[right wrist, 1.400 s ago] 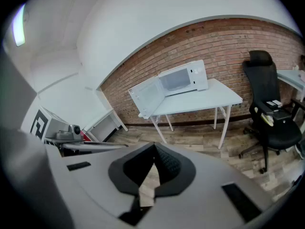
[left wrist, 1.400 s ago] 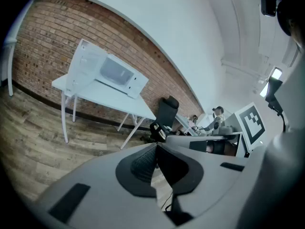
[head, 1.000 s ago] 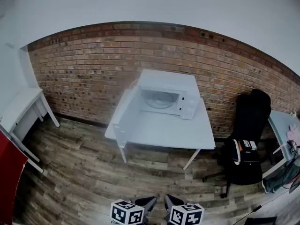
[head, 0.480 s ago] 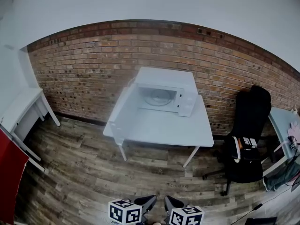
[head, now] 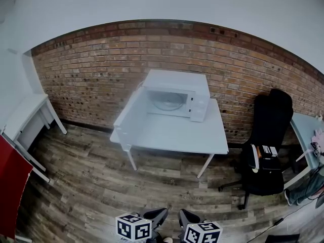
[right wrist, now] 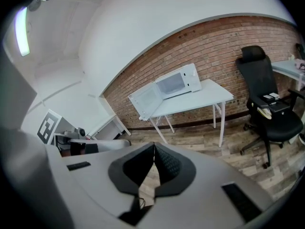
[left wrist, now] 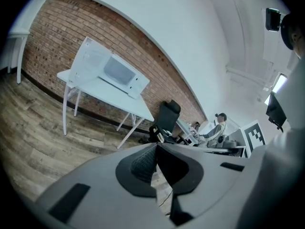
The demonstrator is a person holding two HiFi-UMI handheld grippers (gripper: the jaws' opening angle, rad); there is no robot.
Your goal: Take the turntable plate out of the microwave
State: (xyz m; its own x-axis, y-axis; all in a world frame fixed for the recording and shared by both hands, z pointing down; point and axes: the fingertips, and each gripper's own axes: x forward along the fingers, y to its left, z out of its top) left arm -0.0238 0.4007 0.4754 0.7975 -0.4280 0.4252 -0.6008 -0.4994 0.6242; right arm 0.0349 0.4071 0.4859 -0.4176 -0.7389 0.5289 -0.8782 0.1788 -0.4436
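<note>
A white microwave (head: pixel 177 92) stands on a white table (head: pixel 172 135) against the brick wall, its door (head: pixel 129 110) swung open to the left. Inside it lies the round glass turntable plate (head: pixel 166 102). The microwave also shows far off in the left gripper view (left wrist: pixel 116 70) and in the right gripper view (right wrist: pixel 174 84). My left gripper (head: pixel 158 217) and right gripper (head: pixel 185 219) sit at the bottom edge of the head view, well short of the table. Both are shut with nothing between the jaws (left wrist: pixel 156 149) (right wrist: pixel 154 149).
A black office chair (head: pixel 266 151) stands right of the table, with another desk (head: pixel 309 130) beyond it. A small white table (head: pixel 25 120) is at the left wall and a red panel (head: pixel 10 186) at the near left. Wooden floor (head: pixel 101 186) lies between me and the table. A seated person (left wrist: pixel 214 125) appears in the left gripper view.
The table and microwave have shifted slightly up and left in the head view. Both grippers have sunk a little lower at the bottom edge.
</note>
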